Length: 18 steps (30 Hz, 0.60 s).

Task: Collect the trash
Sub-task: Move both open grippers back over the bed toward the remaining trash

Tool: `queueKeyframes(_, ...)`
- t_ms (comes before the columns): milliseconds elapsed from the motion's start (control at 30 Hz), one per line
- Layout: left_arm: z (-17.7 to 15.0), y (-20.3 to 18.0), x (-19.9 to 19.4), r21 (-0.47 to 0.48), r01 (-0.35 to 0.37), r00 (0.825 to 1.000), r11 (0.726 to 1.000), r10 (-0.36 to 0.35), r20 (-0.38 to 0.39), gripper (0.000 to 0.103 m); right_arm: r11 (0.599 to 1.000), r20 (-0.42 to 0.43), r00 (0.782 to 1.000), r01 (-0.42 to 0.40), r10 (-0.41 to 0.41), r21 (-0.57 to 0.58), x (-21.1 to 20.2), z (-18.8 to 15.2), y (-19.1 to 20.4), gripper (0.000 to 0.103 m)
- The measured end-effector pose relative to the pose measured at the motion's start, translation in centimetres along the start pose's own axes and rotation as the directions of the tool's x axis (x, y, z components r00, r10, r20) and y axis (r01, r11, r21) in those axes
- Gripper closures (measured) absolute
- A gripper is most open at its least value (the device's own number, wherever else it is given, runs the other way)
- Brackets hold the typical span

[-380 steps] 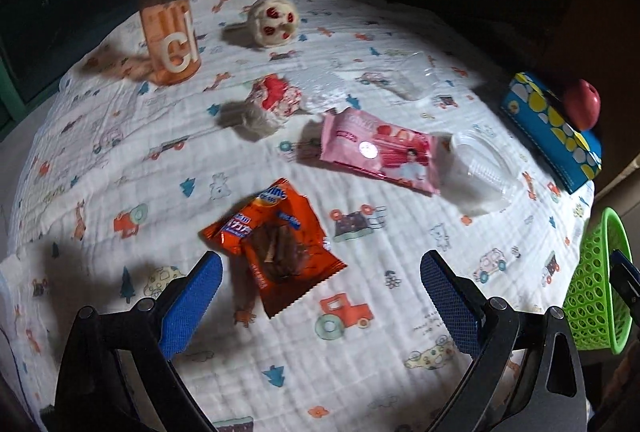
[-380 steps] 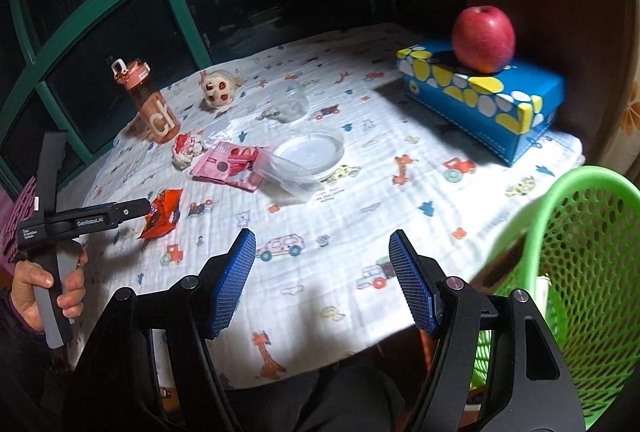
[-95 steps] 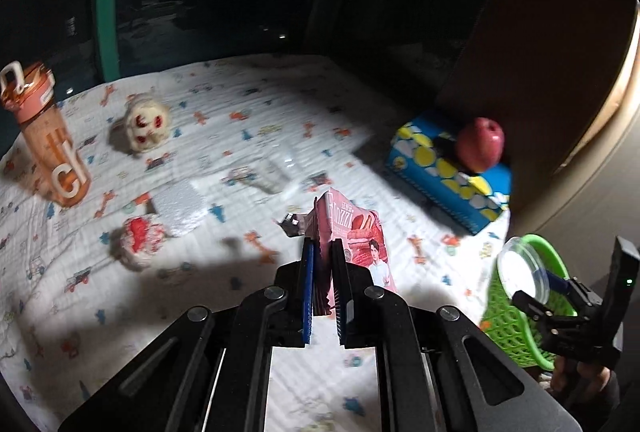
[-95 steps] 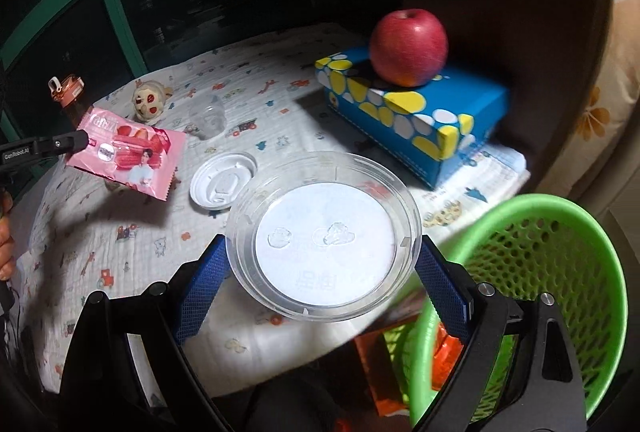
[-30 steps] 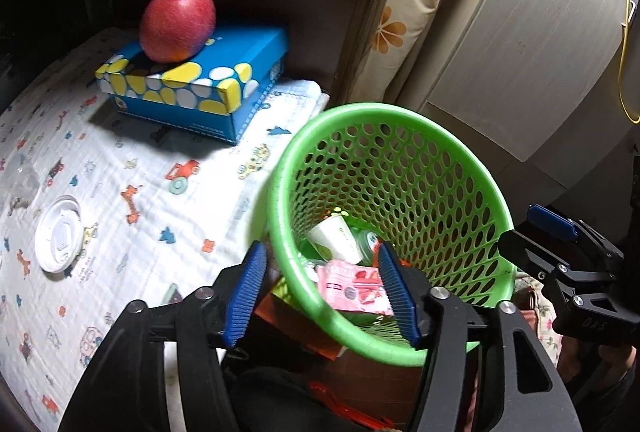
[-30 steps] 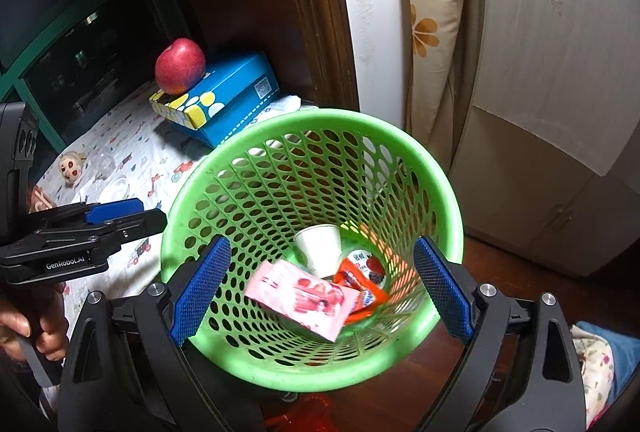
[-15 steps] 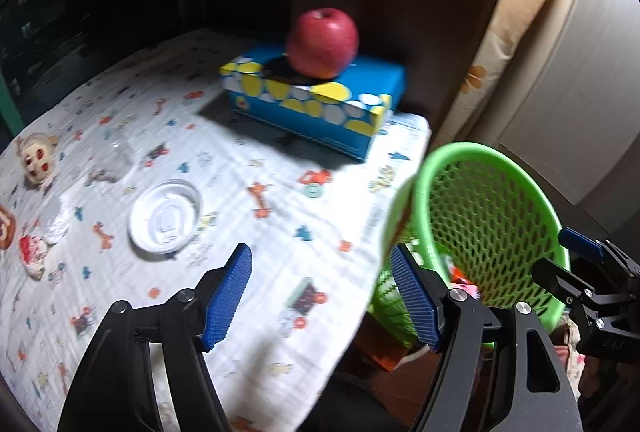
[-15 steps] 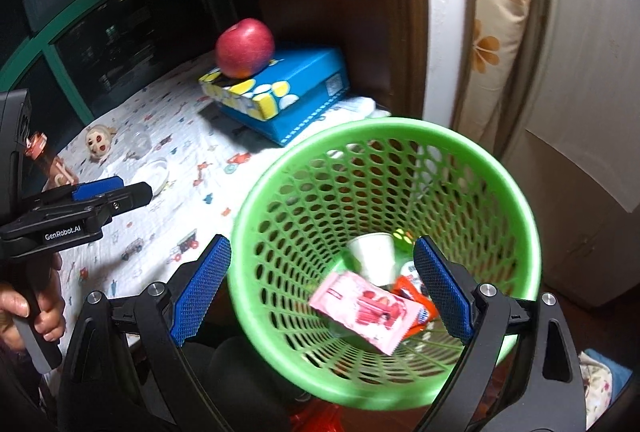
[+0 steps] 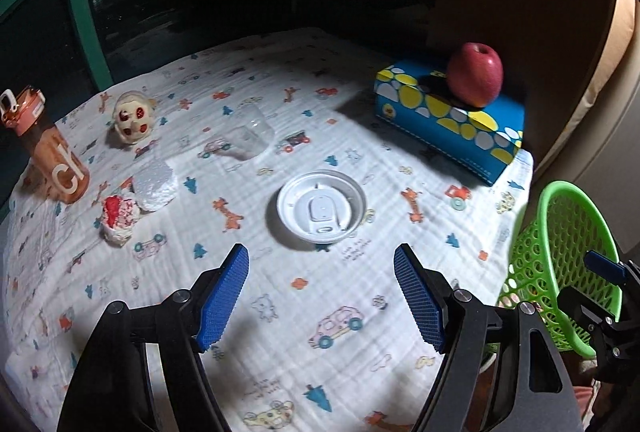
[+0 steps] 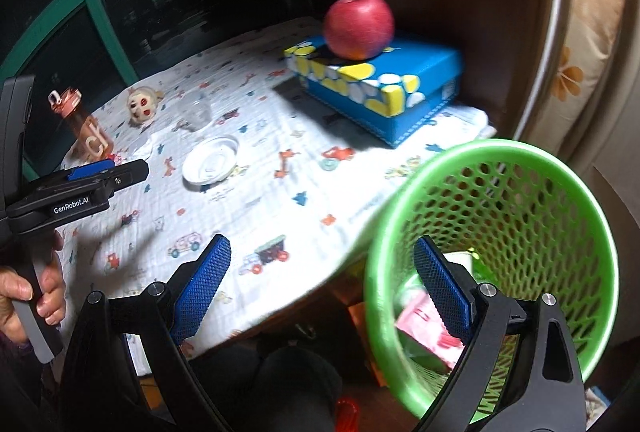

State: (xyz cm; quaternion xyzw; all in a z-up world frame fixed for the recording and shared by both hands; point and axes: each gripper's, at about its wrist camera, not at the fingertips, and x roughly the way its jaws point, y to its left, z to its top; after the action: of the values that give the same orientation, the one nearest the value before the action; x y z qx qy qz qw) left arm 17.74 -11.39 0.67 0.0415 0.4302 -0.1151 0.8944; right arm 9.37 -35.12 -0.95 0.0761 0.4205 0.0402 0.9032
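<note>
My left gripper (image 9: 322, 296) is open and empty above the near part of the table, facing a white plastic lid (image 9: 322, 207) that lies flat on the cloth. Further back lie a clear plastic cup (image 9: 252, 133) on its side, a white crumpled wad (image 9: 155, 183) and a red-and-white crumpled wrapper (image 9: 117, 213). My right gripper (image 10: 322, 284) is open and empty at the table's edge, by the rim of the green basket (image 10: 532, 191). A pink packet (image 10: 428, 328) lies inside the basket. The lid also shows in the right wrist view (image 10: 211, 159).
A blue box with yellow spots (image 9: 448, 119) carries a red apple (image 9: 475, 73) at the back right. An orange water bottle (image 9: 48, 147) and a small monkey-face toy (image 9: 132, 117) stand at the back left. The basket (image 9: 560, 260) hangs off the table's right edge. Dark windows lie behind.
My left gripper has swung away from the basket and back over the table toward the lid. My right gripper has turned from the basket toward the table edge.
</note>
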Motion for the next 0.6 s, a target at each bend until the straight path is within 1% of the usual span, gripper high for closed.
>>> queueKeyframes(300,-0.2,5.8,0.5,-0.074,-0.087,0.996,0.993,0.086,-0.008,0.028,0.997,-0.031,0.998,-0.048,0.046,-0.056,3.2,1.4,4.3,0.011)
queueKeyframes(600,0.1,12.3,2.1,-0.152,-0.172,0.985,0.973,0.167,-0.046,0.028,0.990,-0.073,0.994,-0.087,0.080,-0.107,7.2,2.6,8.0,0.011)
